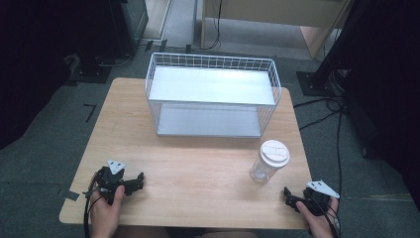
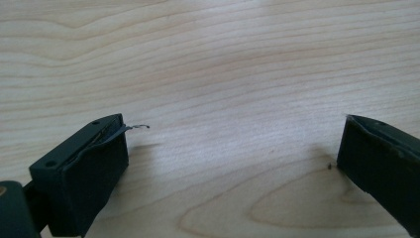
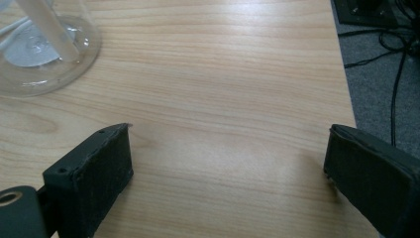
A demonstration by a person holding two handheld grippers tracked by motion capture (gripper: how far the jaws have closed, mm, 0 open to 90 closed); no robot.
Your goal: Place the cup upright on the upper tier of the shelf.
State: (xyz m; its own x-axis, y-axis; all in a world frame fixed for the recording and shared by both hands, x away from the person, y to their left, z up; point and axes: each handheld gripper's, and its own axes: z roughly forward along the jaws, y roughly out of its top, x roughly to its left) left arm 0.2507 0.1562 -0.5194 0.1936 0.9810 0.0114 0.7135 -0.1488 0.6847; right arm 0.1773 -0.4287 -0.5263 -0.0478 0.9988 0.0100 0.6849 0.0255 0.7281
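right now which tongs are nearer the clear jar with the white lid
Right. The right tongs sit open at the table's near right corner, just in front of the clear jar. The left tongs rest open at the near left, far across the table from it.

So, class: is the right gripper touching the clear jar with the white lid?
Apart. The right gripper view shows bare table between the open right gripper and the jar; the high view shows the gap too.

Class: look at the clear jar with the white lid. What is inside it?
The clear jar looks empty through its wall. The right gripper view shows its bare base. Its white lid covers the mouth, hiding the top inside.
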